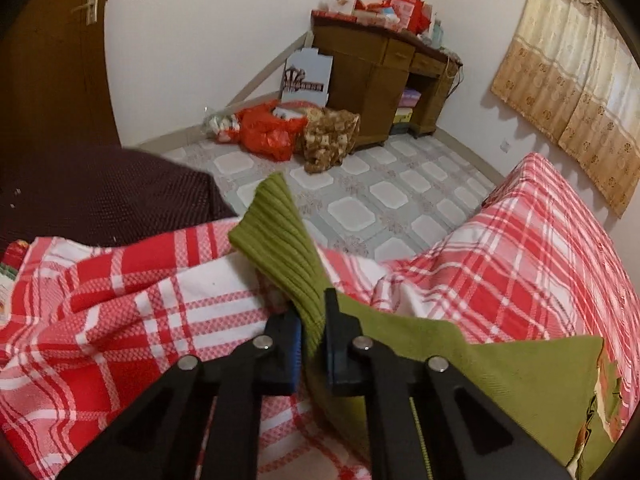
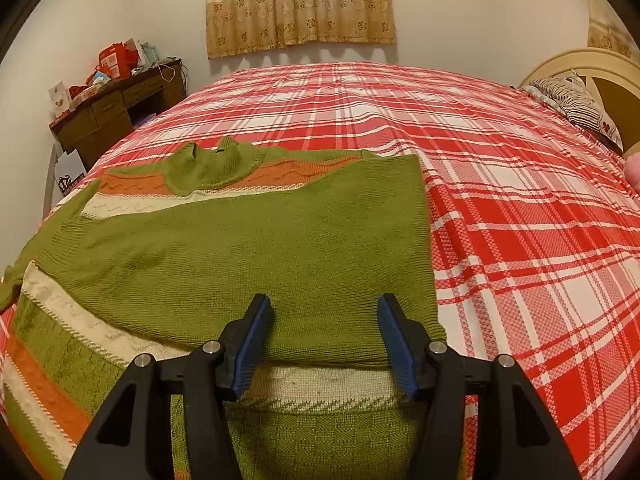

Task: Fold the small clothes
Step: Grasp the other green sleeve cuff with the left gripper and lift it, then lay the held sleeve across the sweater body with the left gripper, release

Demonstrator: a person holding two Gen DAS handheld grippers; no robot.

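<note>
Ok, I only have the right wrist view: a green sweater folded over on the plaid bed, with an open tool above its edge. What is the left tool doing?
Observer: The left tool is shut on the ribbed sleeve cuff of the green sweater.
Operator: Does that cuff lie flat on the bed?
Observer: No, it stands up out of the tool, above the rumpled plaid sheet.
Operator: What is beyond it?
Observer: A tiled floor, with a red bag lying on it near the wall.
</note>
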